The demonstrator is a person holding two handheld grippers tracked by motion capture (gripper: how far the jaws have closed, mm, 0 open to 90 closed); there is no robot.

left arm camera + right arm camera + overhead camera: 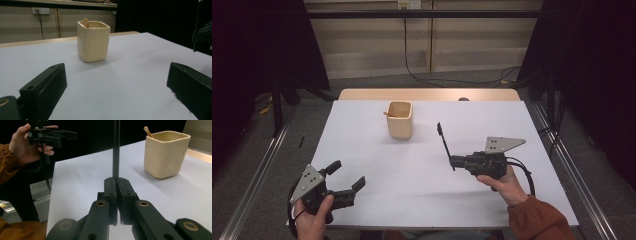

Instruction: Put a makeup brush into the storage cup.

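Observation:
A cream square cup (400,121) stands on the white table (412,190) at the middle back, with a wooden stick (388,114) leaning inside it. My right gripper (452,162) hovers right of centre, shut on a thin black utensil (443,142) whose handle points up and away towards the cup's right. In the right gripper view the jaws (116,182) clamp the black utensil (115,150), and the cup (165,155) is ahead to the right. My left gripper (346,176) is open at the front left corner. Its view shows the cup (93,41) ahead between the spread fingers (45,90).
A wooden strip (427,94) borders the table's far edge. Metal frame rails (257,175) run along both sides, and cables (422,77) lie on the floor behind. Dark curtains hang left and right.

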